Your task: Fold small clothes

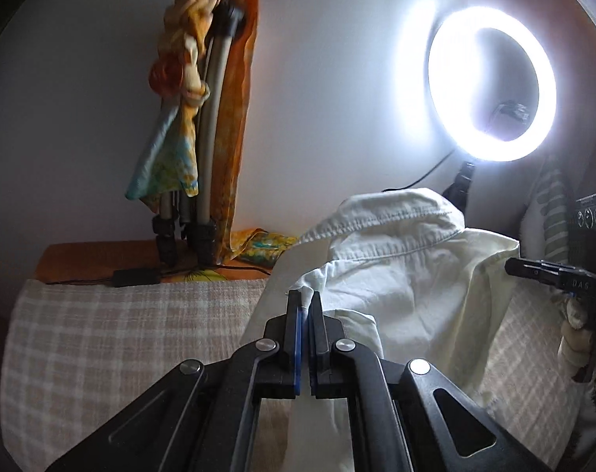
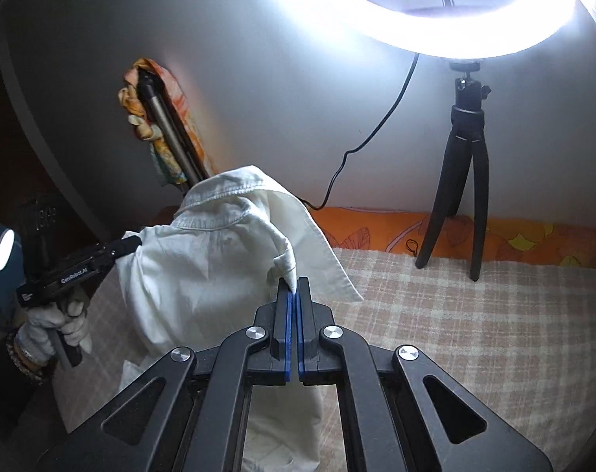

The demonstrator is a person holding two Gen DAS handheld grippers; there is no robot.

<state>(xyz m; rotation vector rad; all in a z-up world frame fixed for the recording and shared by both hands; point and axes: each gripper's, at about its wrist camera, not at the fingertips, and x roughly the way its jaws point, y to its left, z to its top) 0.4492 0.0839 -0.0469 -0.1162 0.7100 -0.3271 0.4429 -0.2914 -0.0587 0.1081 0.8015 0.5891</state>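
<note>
Checked blanket (image 1: pixel 120 334) covered the bed, with a lit ring light (image 1: pixel 490 82) on a black tripod (image 2: pixel 461 181) and a cloth-draped stand (image 1: pixel 207 118) against the grey wall. White shirt (image 1: pixel 408 275) hung lifted above the blanket, collar up, stretched between both grippers. Left gripper (image 1: pixel 305 306) was clamped on a pinch of the shirt's edge, fingers nearly together; right gripper (image 2: pixel 293 295) was likewise closed tight on a fold of the shirt near the collar.
</note>
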